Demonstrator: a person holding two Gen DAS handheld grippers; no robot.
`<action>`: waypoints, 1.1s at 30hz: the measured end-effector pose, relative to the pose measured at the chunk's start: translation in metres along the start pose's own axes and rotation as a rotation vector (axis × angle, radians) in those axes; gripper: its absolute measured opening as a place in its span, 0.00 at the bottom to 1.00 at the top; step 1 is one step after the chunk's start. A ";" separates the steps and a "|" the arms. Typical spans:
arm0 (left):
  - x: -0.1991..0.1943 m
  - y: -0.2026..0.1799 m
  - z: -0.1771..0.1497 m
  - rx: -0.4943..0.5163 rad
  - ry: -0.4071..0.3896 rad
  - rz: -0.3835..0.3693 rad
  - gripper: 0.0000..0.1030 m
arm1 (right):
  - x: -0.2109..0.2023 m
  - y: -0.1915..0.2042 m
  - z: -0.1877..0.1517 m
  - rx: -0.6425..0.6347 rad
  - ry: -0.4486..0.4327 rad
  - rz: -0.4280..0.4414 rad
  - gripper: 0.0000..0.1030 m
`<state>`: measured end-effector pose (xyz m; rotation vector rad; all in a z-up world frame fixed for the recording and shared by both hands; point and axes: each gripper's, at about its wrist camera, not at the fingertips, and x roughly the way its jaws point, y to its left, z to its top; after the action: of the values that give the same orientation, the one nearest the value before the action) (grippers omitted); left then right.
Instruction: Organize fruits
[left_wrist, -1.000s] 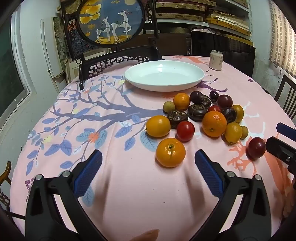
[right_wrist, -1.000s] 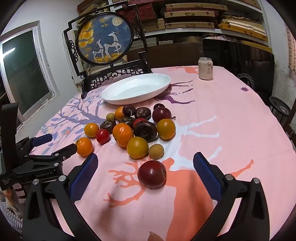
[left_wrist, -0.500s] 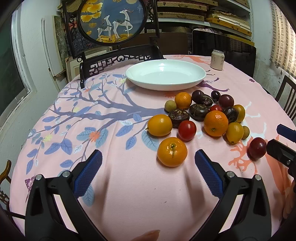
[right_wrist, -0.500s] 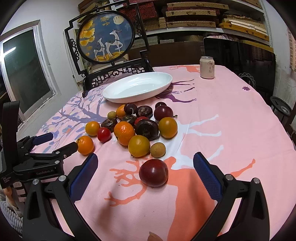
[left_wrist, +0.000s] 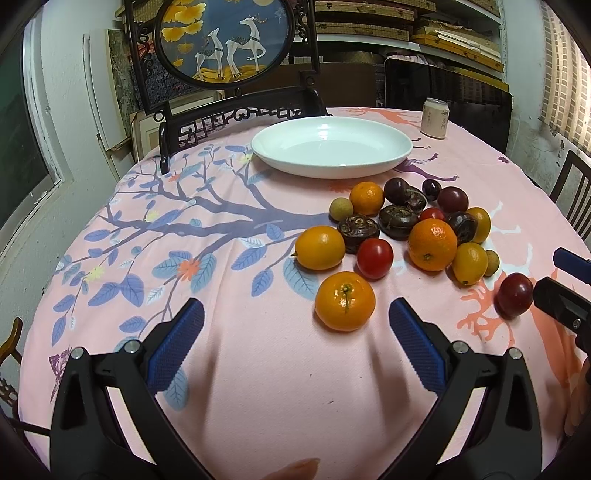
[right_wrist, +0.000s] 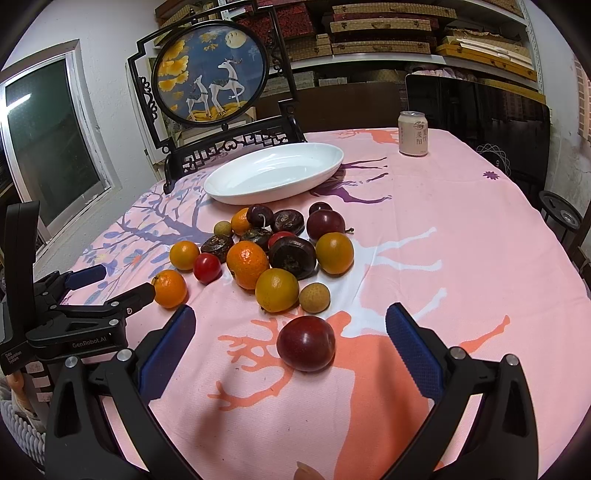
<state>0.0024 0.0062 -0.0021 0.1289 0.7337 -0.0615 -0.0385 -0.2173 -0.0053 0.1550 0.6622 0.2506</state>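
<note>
The left gripper (left_wrist: 291, 328) gapes wide over the cloth, an orange (left_wrist: 344, 301) just ahead between its fingers, untouched. Its view alone shows the white plate (left_wrist: 391, 162) head-on beyond the fruit pile (left_wrist: 406, 221). The right gripper (right_wrist: 290, 338) stands equally spread around a dark plum (right_wrist: 306, 342); only that view shows the left tool's side

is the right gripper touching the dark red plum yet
Apart. The right wrist view shows the round dark red plum on bare cloth between the right gripper's open jaws.
</note>
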 end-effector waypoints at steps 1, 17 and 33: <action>0.000 0.000 0.000 0.000 0.000 0.000 0.98 | 0.000 0.000 0.000 0.000 0.000 0.000 0.99; 0.001 0.001 0.001 -0.002 0.003 -0.001 0.98 | 0.000 0.000 0.000 0.001 0.002 0.000 0.99; 0.005 0.001 -0.006 -0.003 0.007 -0.001 0.98 | 0.000 0.000 0.000 0.002 0.004 0.000 0.99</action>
<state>0.0016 0.0079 -0.0098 0.1262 0.7404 -0.0614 -0.0380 -0.2172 -0.0054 0.1561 0.6664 0.2509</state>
